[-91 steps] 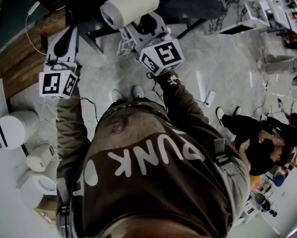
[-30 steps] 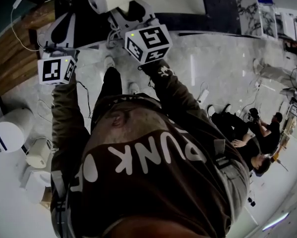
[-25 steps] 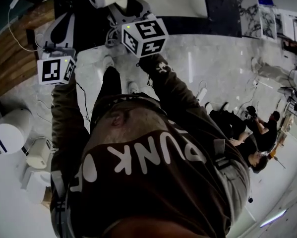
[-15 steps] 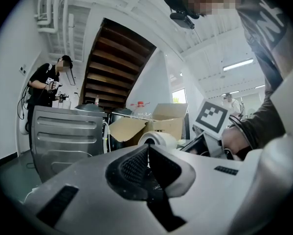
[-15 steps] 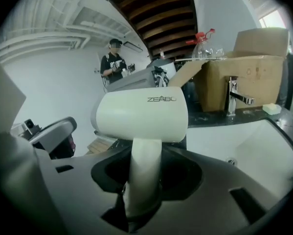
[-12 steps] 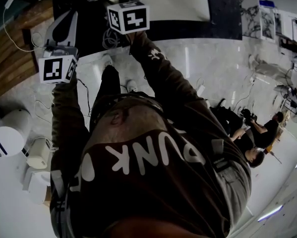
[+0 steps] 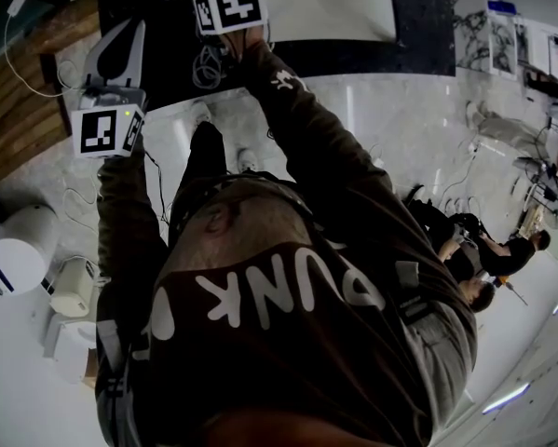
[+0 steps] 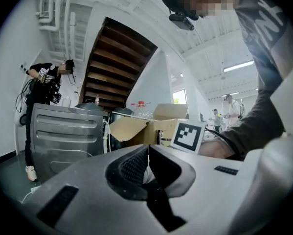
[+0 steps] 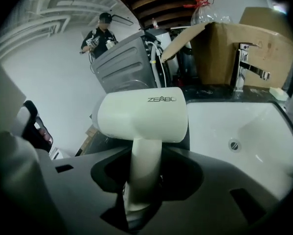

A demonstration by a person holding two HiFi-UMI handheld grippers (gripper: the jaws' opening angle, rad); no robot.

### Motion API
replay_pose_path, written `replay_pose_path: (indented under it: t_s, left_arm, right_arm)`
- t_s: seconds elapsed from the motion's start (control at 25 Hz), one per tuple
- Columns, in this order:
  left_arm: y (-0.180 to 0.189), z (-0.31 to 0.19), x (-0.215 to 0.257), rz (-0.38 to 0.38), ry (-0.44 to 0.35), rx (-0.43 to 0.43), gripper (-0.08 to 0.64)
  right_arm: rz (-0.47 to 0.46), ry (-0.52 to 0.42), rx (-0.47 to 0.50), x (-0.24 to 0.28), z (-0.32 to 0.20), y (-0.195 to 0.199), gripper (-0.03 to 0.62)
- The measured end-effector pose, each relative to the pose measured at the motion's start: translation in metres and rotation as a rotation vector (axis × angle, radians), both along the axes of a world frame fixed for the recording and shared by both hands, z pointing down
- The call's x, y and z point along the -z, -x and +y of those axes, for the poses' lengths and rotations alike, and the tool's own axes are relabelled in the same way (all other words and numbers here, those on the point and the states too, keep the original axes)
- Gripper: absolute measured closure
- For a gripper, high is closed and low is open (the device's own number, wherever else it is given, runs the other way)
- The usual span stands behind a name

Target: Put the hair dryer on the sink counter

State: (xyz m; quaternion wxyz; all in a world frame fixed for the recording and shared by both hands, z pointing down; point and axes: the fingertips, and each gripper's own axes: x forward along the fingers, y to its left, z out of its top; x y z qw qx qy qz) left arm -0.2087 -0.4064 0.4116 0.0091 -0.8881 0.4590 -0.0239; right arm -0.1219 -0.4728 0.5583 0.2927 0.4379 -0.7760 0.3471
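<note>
One white hair dryer (image 9: 142,112), its handle grasped in my right hand-held gripper (image 9: 145,168), hangs over the left edge of the sink (image 9: 266,131); my left hand-held gripper (image 8: 147,153) is clenched, empty.

Head view steeply down, right gripper view close, both showing sink (image 7: 353,12) (image 9: 263,131)
</note>
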Motion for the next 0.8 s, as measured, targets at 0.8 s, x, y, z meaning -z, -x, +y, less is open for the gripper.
replay_pose_path:
  t_s: [0.8]
  left_arm:
    - [0.008,-0.001,0.005,0.008,-0.009,0.004,0.552]
  right_arm:
    - [0.028,0.121,0.011,-0.026,-0.002,0.002,0.413]
